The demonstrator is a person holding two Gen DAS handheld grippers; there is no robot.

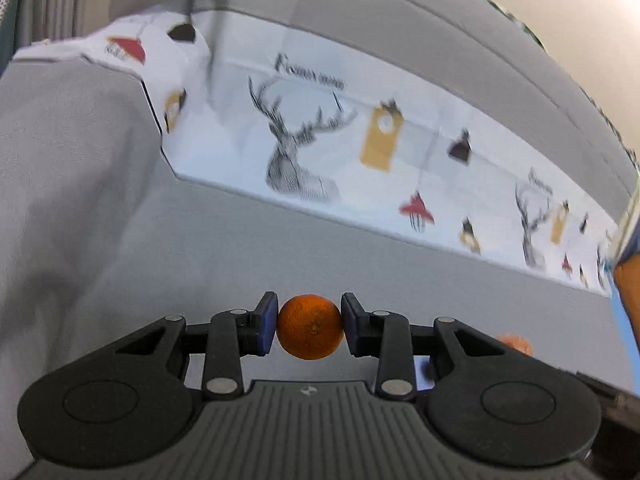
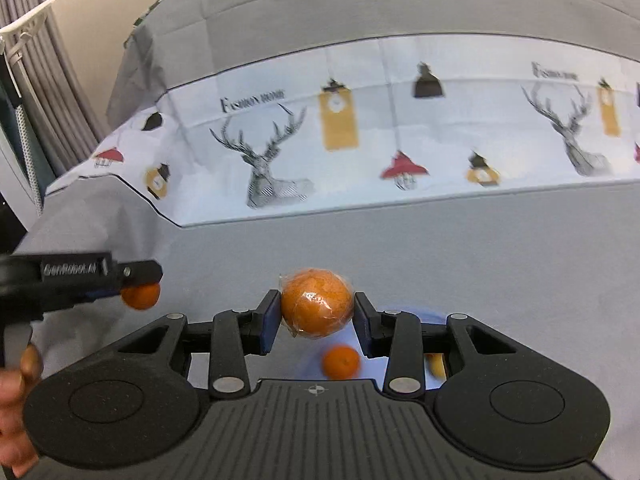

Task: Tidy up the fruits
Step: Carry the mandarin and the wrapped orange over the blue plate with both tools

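Observation:
My left gripper (image 1: 309, 326) is shut on a small orange mandarin (image 1: 309, 327) and holds it above the grey cloth. In the right wrist view the left gripper (image 2: 141, 286) shows at the left with that mandarin (image 2: 141, 295) in it. My right gripper (image 2: 316, 309) is shut on a larger orange wrapped in clear film (image 2: 317, 303). Below it a light blue plate (image 2: 416, 316) holds a small mandarin (image 2: 341, 361) and a yellowish fruit (image 2: 436, 365), partly hidden by the fingers. Another wrapped orange fruit (image 1: 516, 343) shows blurred at the left wrist view's right.
The table has a grey cloth (image 2: 460, 240) with a white printed band of deer and lamps (image 2: 360, 140) across the back. Grey curtains (image 2: 44, 92) and a white clip rack (image 2: 24, 32) stand at the left. A hand (image 2: 16, 380) holds the left gripper.

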